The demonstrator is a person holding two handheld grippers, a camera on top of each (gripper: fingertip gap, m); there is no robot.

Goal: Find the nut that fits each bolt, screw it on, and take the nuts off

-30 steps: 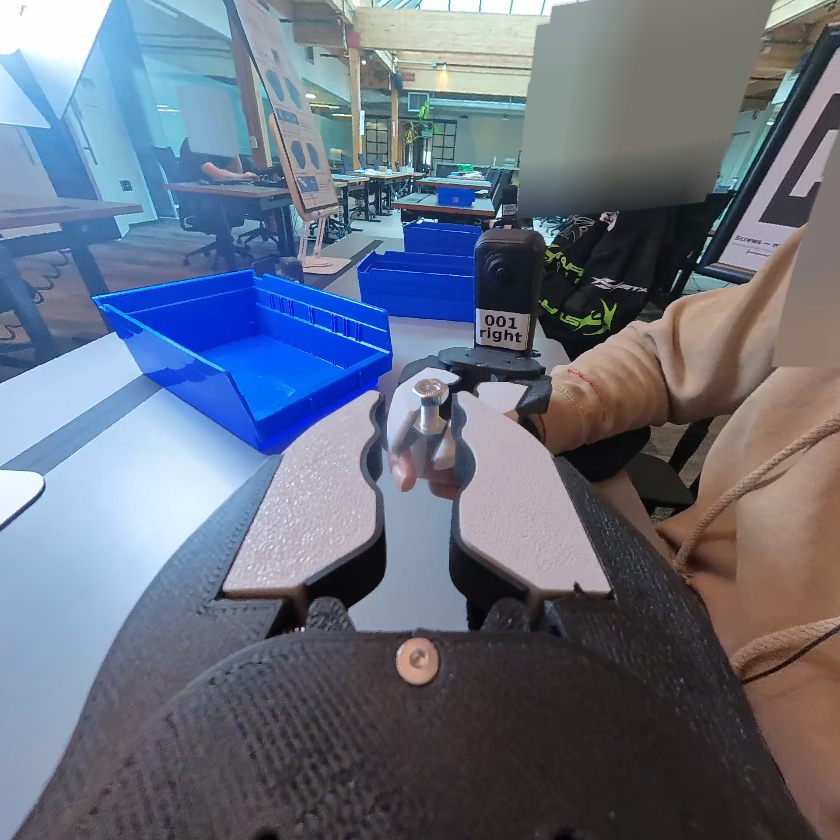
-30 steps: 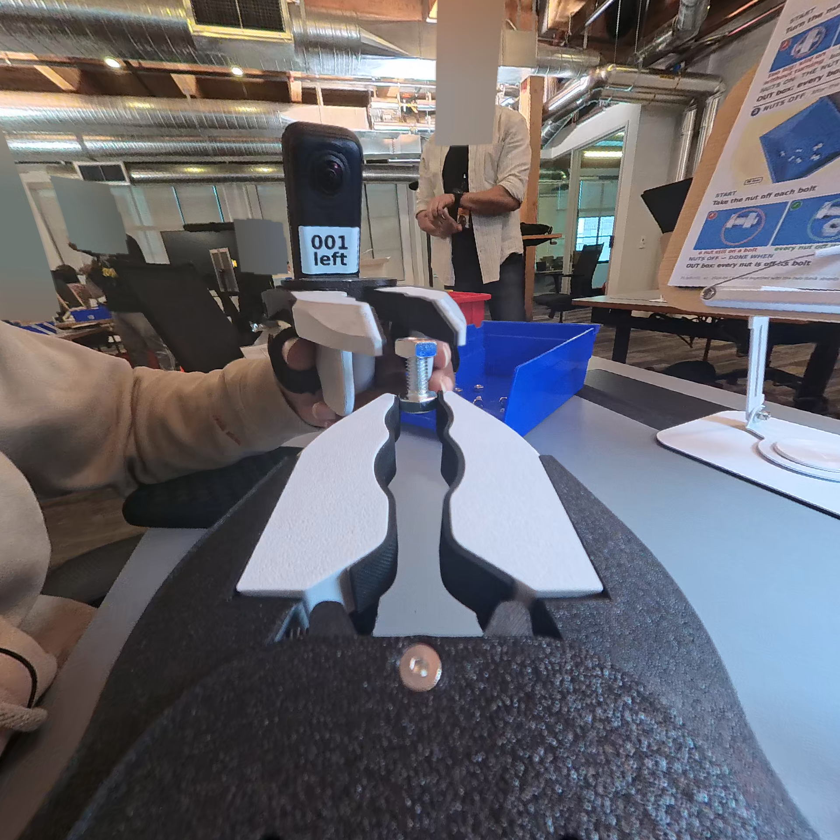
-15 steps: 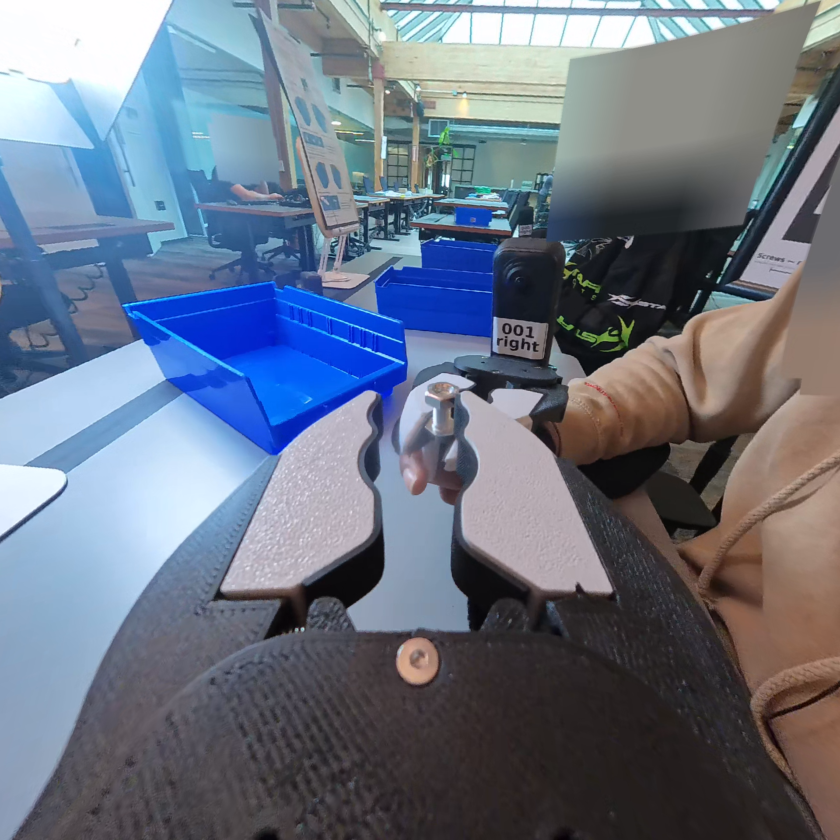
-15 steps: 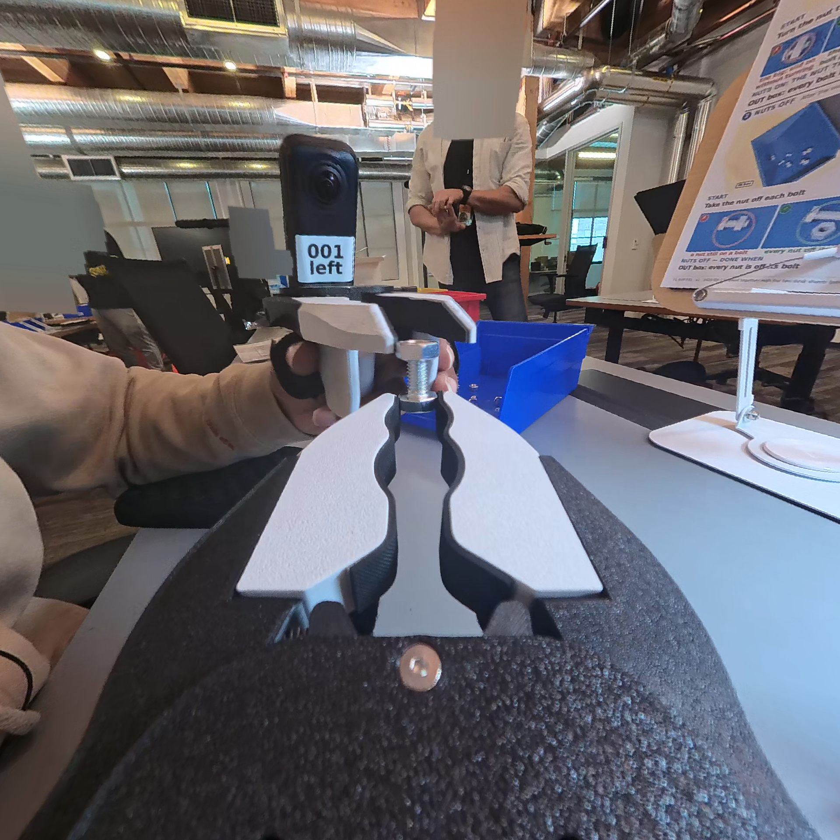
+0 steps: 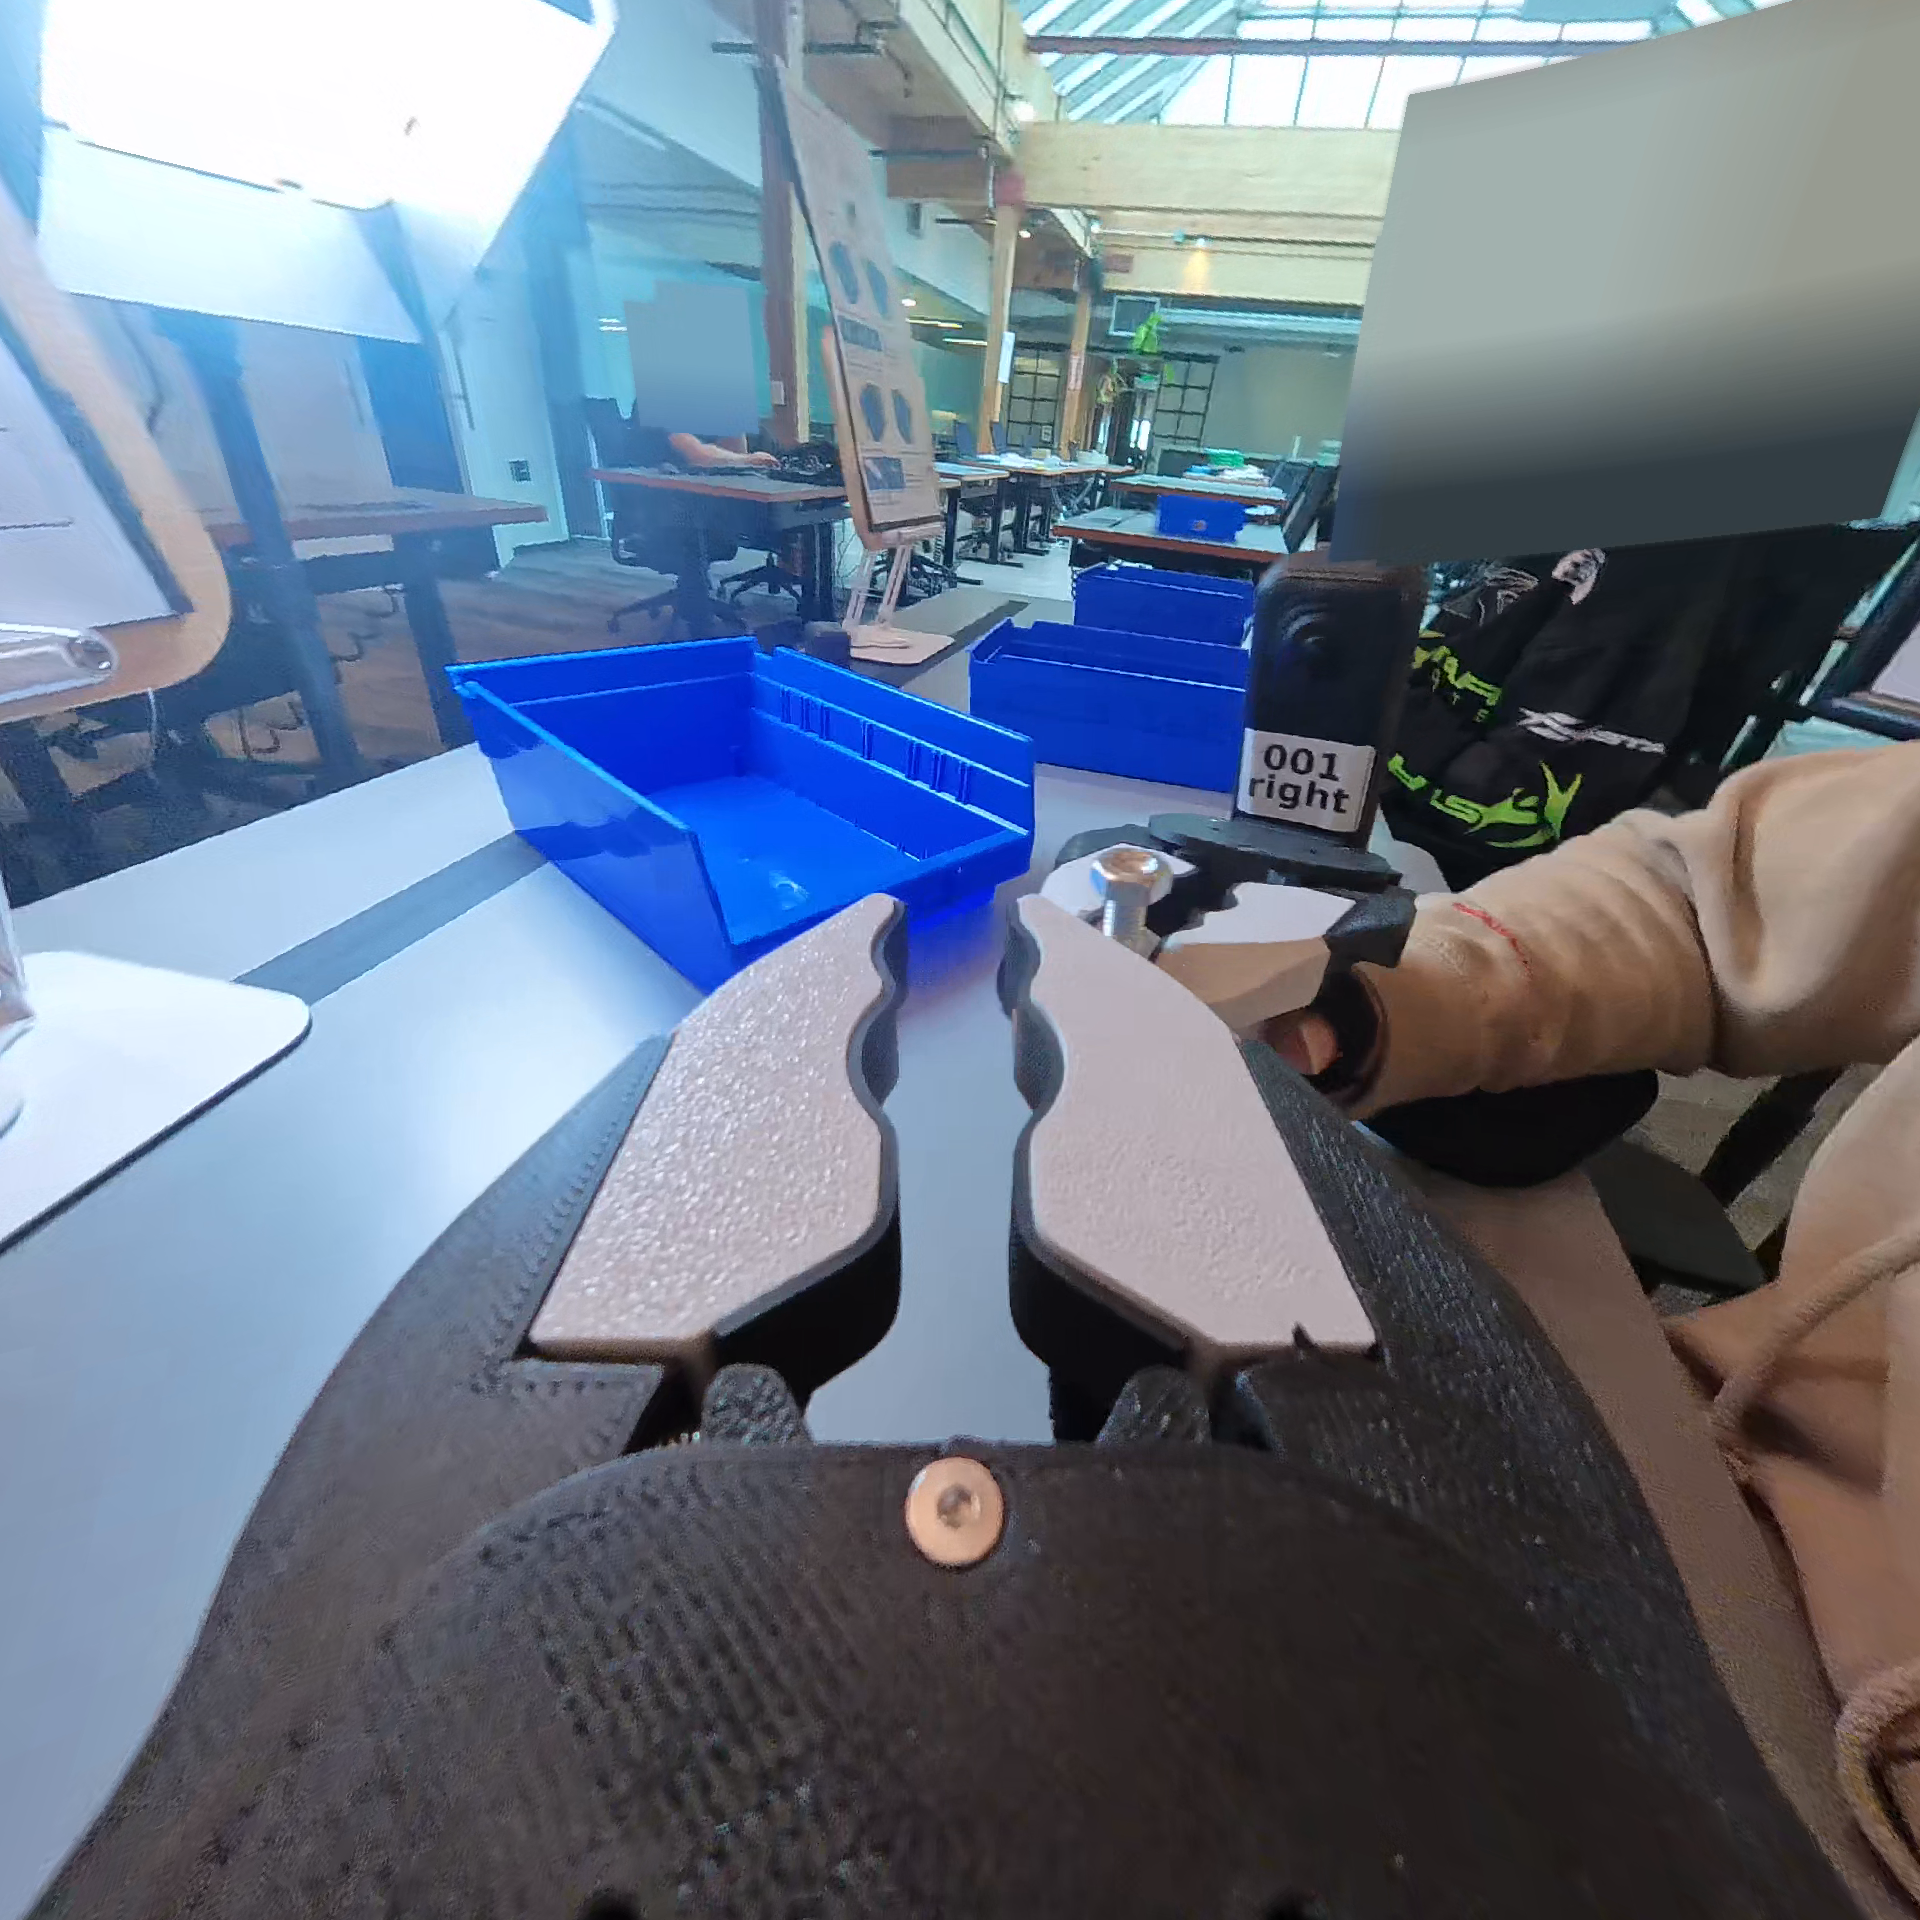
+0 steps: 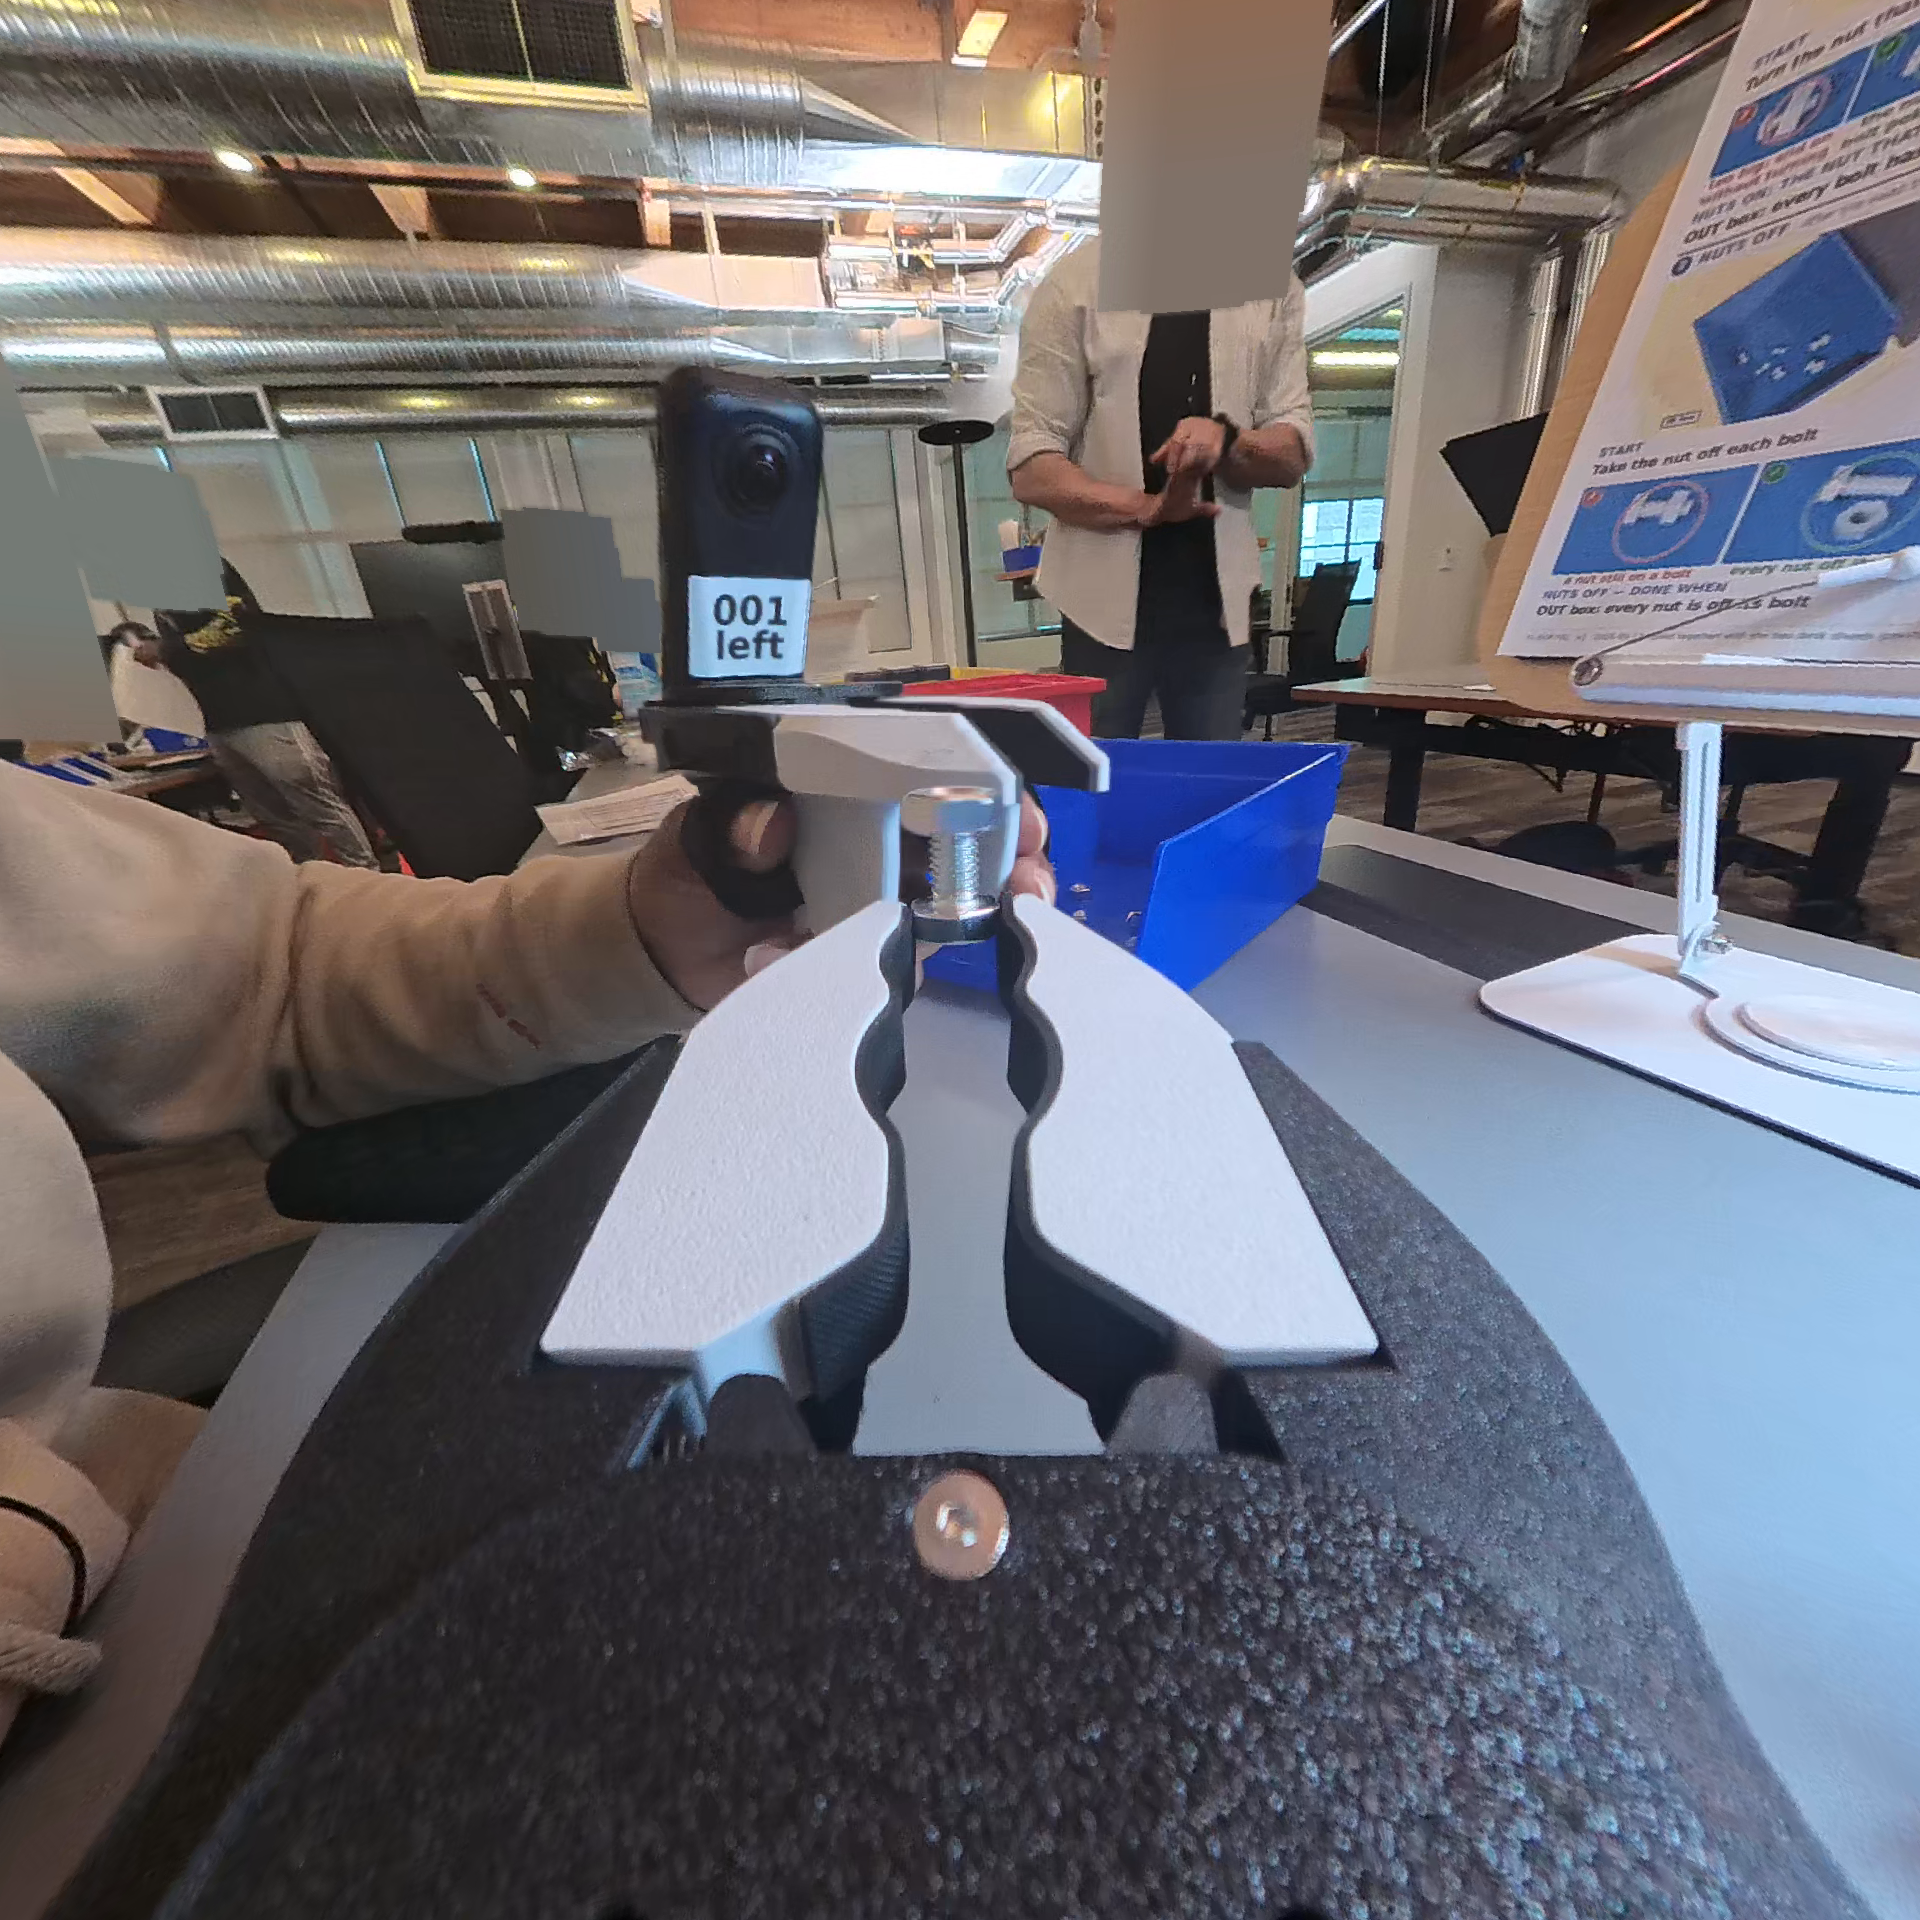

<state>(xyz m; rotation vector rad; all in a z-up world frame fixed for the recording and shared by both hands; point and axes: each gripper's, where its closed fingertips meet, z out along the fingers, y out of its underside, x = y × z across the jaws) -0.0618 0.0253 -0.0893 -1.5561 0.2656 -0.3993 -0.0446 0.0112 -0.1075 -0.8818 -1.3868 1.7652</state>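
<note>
The right tool [image 6: 956, 927] is closed on a silver nut [image 6: 954, 921], pinching it between the tips of its two white fingers above a grey bench [image 6: 1558, 1195]. A silver bolt [image 6: 958, 857] stands upright out of the nut, threads showing and hex head on top. The left tool [image 5: 951, 935] faces it with its fingers a narrow gap apart and nothing between them. From the left wrist view the bolt sits just to the right of that tool's right fingertip [image 5: 1049, 935]; from the right wrist view the bolt's head lies close under the left tool's white finger, and whether the two touch cannot be told. A hand [image 6: 727, 914] in a beige sleeve [image 6: 312, 987] grips the left tool's handle. An open-fronted blue bin [image 5: 603, 831] rests on the bench beyond the left tool. Another blue bin [image 6: 1226, 831], with small metal parts [image 6: 1081, 894] on its floor, sits behind the bolt in the right wrist view. A white sign stand [image 6: 1704, 997] holding an instruction sheet occupies the bench to the right, and a person [image 6: 1164, 468] in a pale shirt stands in the background.
</note>
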